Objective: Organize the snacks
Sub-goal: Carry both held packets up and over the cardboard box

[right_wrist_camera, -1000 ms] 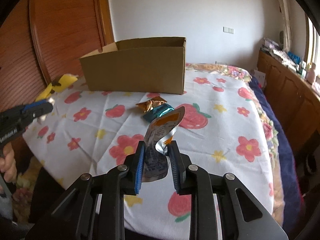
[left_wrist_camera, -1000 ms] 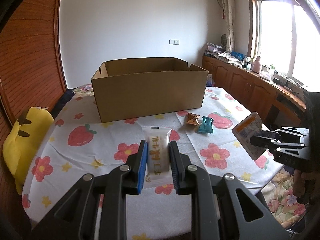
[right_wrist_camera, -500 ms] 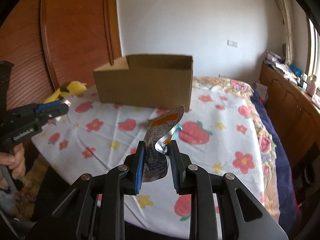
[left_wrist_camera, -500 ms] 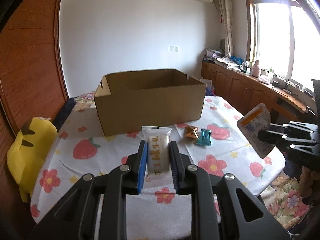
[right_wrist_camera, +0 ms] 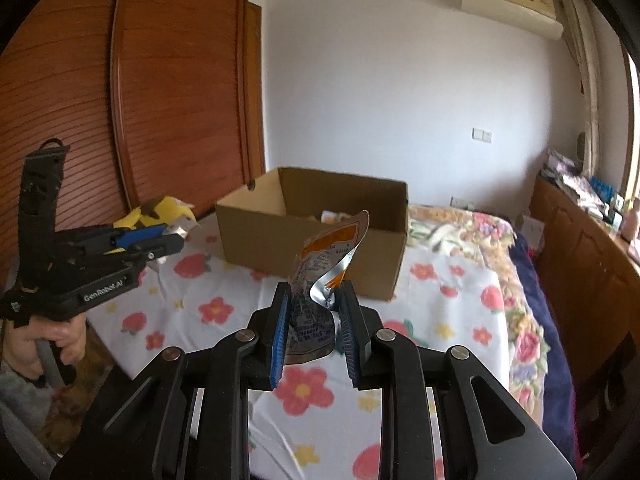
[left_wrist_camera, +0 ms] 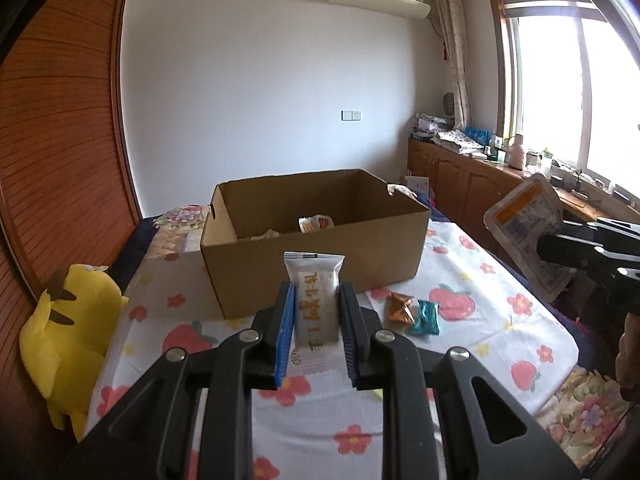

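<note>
A: What does the left gripper [left_wrist_camera: 316,322] hold?

B: Its two blue-padded fingers [left_wrist_camera: 285,332] are pinching a white snack packet [left_wrist_camera: 316,300] with gold letters. The packet stands upright between them, above the tablecloth [left_wrist_camera: 500,312], on the near side of the cardboard box [left_wrist_camera: 312,248].

A: And the right gripper [right_wrist_camera: 313,326]?

B: It is pressed on a crumpled silver pouch [right_wrist_camera: 320,280] with an orange label. The top of the pouch bends toward the box. From the left camera the same pouch shows at the right edge, well apart from the box.

A: Is something already in the box?

B: Yes, at least one wrapper [left_wrist_camera: 316,223] lies inside, near the far wall (I cannot read what it is). The box is open on top.

A: What is still on the table?

B: An orange-gold wrapped candy [left_wrist_camera: 400,307] and a teal packet [left_wrist_camera: 426,318], touching each other, just beside the right front corner of the box. A yellow plush toy [left_wrist_camera: 68,344] sits at the left edge of the table.
</note>
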A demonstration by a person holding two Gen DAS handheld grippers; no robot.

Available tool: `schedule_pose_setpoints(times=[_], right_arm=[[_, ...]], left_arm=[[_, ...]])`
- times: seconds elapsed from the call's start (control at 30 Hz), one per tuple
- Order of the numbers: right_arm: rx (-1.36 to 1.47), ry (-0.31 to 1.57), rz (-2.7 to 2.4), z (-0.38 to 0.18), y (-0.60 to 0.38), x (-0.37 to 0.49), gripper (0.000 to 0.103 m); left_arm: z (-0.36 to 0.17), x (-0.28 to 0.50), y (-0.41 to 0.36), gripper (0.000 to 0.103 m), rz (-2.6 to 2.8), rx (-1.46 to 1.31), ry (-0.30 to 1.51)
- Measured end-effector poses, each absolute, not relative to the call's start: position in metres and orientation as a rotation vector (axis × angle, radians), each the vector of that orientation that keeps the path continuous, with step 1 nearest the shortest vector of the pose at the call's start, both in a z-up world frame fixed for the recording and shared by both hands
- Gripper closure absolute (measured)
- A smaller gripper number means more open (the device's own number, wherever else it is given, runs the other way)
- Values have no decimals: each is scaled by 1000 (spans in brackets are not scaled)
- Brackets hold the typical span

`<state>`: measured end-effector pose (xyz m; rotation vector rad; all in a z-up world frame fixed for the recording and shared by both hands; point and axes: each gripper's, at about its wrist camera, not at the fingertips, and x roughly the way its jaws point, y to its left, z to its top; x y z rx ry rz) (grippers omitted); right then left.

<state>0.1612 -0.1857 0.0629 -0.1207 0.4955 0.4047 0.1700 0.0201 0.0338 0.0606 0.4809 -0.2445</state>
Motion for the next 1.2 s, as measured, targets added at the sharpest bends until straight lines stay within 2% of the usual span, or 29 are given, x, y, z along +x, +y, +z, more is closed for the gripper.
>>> schedule_pose_setpoints(times=[0.6,1.2], right_arm=[[-193,437,427,83,-149,279,81],[-171,478,426,41,-134,366,81]], left_arm=[[50,291,26,82,-213,117,435],[16,367,33,82,-235,63,478]])
